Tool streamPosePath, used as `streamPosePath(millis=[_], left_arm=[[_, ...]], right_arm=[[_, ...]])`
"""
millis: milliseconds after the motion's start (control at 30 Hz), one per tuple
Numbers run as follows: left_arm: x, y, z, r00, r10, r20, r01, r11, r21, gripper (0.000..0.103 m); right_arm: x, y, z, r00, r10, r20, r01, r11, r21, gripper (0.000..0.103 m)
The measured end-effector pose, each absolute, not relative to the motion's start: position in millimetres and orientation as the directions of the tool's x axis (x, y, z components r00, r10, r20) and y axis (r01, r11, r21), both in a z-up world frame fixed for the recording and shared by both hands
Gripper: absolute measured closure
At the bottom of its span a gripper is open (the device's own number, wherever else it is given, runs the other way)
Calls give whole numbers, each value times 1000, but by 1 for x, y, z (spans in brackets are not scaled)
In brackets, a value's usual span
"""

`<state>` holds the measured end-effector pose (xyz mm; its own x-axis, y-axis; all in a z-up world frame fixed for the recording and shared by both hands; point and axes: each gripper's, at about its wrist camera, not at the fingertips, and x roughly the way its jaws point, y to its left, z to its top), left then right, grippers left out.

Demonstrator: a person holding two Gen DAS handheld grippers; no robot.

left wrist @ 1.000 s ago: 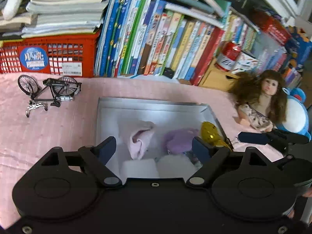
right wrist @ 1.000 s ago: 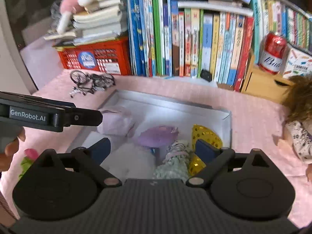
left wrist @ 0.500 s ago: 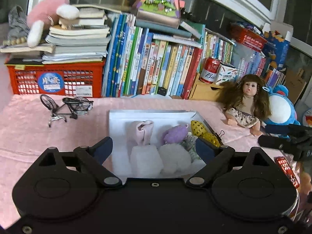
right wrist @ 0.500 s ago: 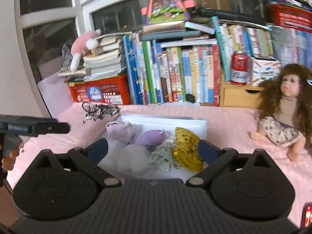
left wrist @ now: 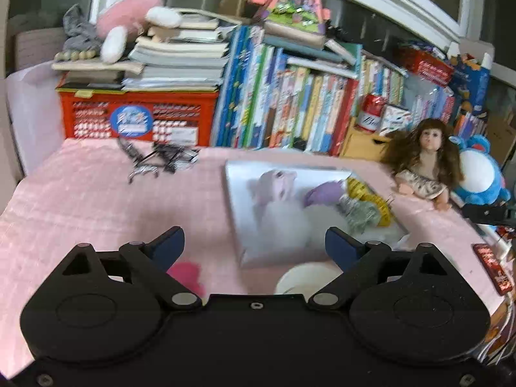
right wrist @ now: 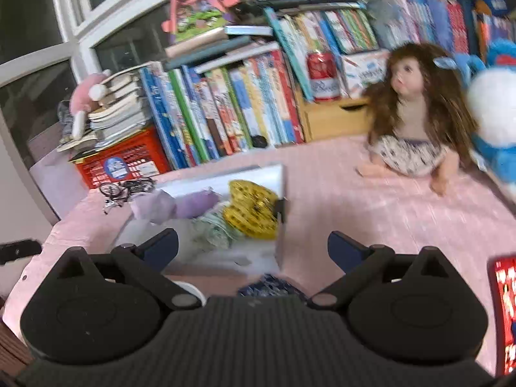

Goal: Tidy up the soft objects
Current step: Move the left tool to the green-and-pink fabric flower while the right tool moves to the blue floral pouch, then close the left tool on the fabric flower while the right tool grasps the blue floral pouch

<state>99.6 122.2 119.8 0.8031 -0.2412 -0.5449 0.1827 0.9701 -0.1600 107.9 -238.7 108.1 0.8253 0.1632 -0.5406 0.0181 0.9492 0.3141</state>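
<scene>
A shallow white tray (left wrist: 237, 200) lies on the pink cloth and holds several soft items: a pale pink cloth (left wrist: 277, 183), a purple piece (left wrist: 322, 192), white fluff (left wrist: 287, 222), a green-grey bundle (left wrist: 358, 214) and a yellow sequinned piece (left wrist: 371, 193). My left gripper (left wrist: 254, 242) hangs in front of the tray's near left corner. Its jaws are opening and nothing is between them. My right gripper (right wrist: 253, 242) is open and empty over the tray's near right corner (right wrist: 280, 251). A bright pink soft thing (left wrist: 187, 274) lies on the cloth below the left finger.
A white cup (left wrist: 306, 280) and a blue patterned item (right wrist: 271, 287) sit just before the tray. A doll (left wrist: 422, 167) and blue plush (left wrist: 480, 177) lie right. A toy bicycle (left wrist: 158, 158), red crate (left wrist: 138, 119) and books line the back. A red flat item (right wrist: 504, 316) lies at the right.
Both grippers have drawn back from the tray. The left view has swung left, so the tray sits to the right. The right view has rolled and swung towards the doll. The left jaws widened.
</scene>
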Motion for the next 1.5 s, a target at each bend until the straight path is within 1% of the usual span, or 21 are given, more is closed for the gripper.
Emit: streamPosePath(millis=[133, 267, 433, 633, 833, 967, 1100, 1267, 1300, 1500], left_arm=[[95, 139, 101, 813, -167, -558, 96, 983, -153, 9], [93, 153, 87, 803, -146, -578, 47, 982, -183, 9], [94, 166, 72, 782, -150, -605, 10, 974, -227, 9], [106, 178, 52, 741, -178, -648, -45, 949, -313, 10], [117, 183, 38, 706, -214, -675, -83, 922, -379, 11], [122, 185, 29, 681, -233, -694, -114, 903, -415, 15], [125, 184, 23, 671, -235, -704, -118, 903, -413, 19], [127, 181, 19, 669, -243, -702, -109, 903, -417, 24], [128, 180, 19, 669, -249, -701, -105, 902, -420, 26], [129, 179, 18, 670, -256, -697, -99, 900, -425, 32]], right_arm=[[106, -250, 94, 816, 142, -560, 69, 939, 338, 1], [105, -261, 81, 810, 121, -574, 125, 920, 371, 0], [108, -272, 61, 784, 135, -606, 180, 885, 430, 0], [112, -277, 42, 754, 173, -634, 217, 845, 489, 0], [121, -280, 24, 722, 268, -638, 236, 771, 591, 0], [126, -275, 17, 709, 293, -641, 254, 742, 620, 0], [132, -266, 12, 693, 294, -659, 261, 749, 609, 0], [136, -261, 11, 692, 293, -659, 264, 748, 610, 0], [136, -260, 11, 693, 293, -658, 269, 742, 614, 1], [138, -254, 10, 708, 253, -659, 288, 749, 596, 9]])
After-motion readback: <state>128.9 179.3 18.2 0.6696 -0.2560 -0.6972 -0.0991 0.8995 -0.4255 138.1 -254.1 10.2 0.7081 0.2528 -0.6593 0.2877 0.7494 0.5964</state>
